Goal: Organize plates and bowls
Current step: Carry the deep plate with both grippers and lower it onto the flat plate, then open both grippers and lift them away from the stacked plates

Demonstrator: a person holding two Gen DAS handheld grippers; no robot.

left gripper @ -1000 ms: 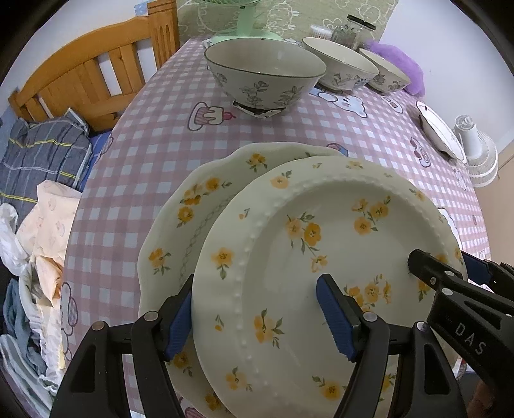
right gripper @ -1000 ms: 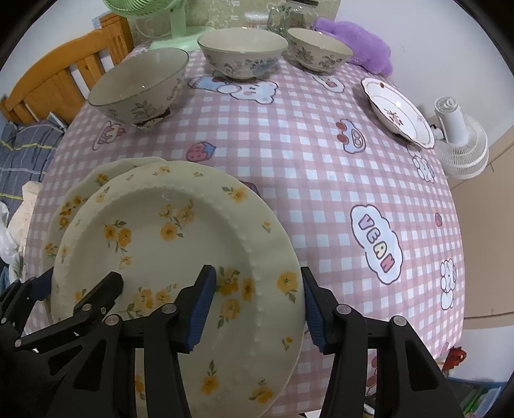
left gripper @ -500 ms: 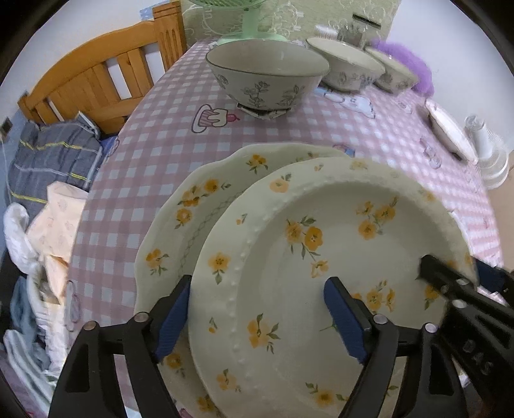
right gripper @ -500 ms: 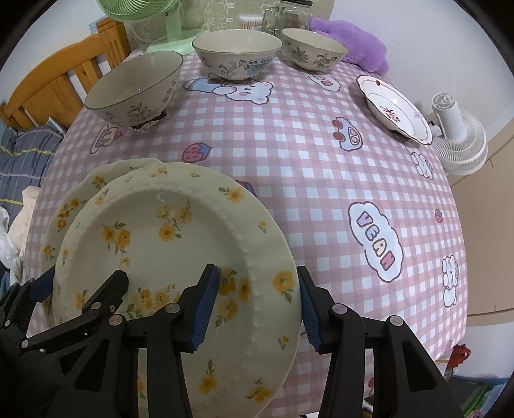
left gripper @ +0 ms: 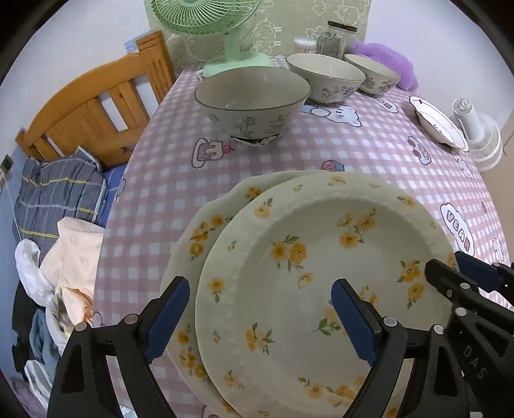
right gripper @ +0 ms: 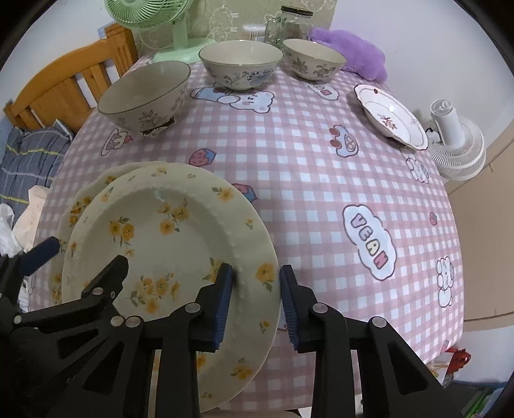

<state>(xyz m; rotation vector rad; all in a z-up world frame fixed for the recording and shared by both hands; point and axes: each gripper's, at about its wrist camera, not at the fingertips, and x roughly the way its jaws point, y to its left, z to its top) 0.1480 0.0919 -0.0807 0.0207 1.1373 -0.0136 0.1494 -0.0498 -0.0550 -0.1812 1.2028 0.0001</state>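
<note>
A cream plate with yellow flowers (left gripper: 314, 273) (right gripper: 167, 238) lies tilted on a second flowered plate (left gripper: 205, 222) (right gripper: 86, 193) at the table's near left. My left gripper (left gripper: 260, 321) is open, its jaws astride the top plate's left rim. My right gripper (right gripper: 255, 299) straddles the plate's right rim, jaws close to it with a small gap on the right side. Three floral bowls stand at the back: (right gripper: 144, 96), (right gripper: 241, 64), (right gripper: 313, 61). A white plate with red motifs (right gripper: 390, 115) sits at the far right.
The table has a pink checked cloth (right gripper: 305, 167). A green fan (left gripper: 221, 29), a glass jar (right gripper: 289, 27) and a purple plush (right gripper: 353, 51) stand at the back. A white fan (right gripper: 456, 141) stands off the right edge. A wooden bed frame (left gripper: 90, 106) with bedding is on the left.
Both grippers have lifted and drawn back a little, so more of the table and back wall shows. The top plate stays between the jaws. The right jaws have closed slightly on the rim.
</note>
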